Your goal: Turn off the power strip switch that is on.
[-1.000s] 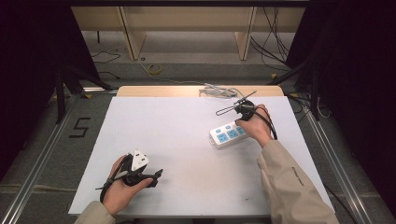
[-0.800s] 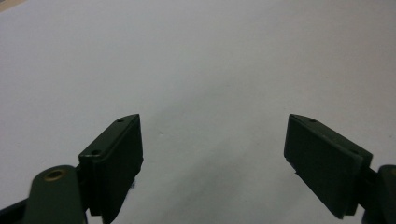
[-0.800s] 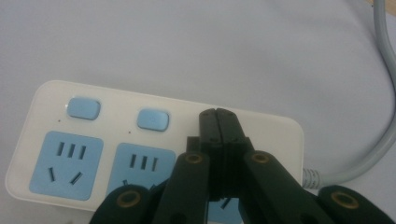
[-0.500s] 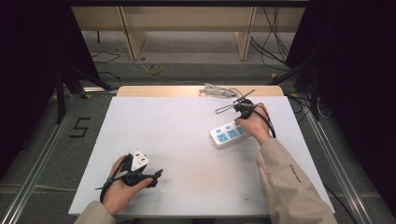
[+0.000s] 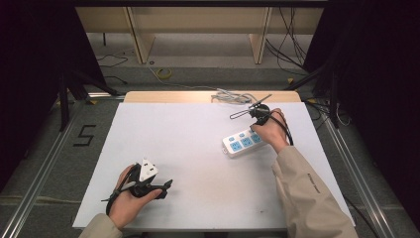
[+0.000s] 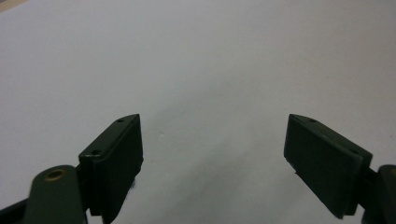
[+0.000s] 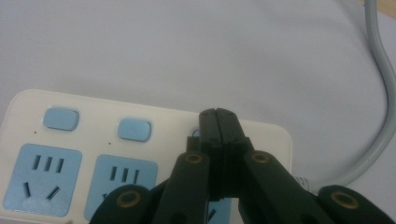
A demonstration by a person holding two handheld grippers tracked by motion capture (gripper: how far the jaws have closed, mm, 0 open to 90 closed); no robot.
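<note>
Your right gripper [image 7: 218, 116] has its jaws pressed together with nothing between them. In the right gripper view the closed tips sit over the third blue switch [image 7: 196, 134] of the power strip [image 7: 88, 140]; whether they actually touch it you cannot tell. Two more switches and two blue socket faces lie toward 9 o'clock of the tips. The strip's grey cable [image 7: 380, 93] curves off at 3 o'clock.

In the high view the power strip [image 5: 236, 144] lies on the white table [image 5: 198, 129], toward 2 o'clock of the table's centre, slanted, with your right hand [image 5: 270, 130] over its far end. The coiled cable [image 5: 230, 96] rests at the table's far edge, near 12 o'clock.

Your left gripper [image 5: 166, 186] rests low at 7 o'clock, well apart from the strip. In the left gripper view its jaws stand wide apart, bare table between them.
</note>
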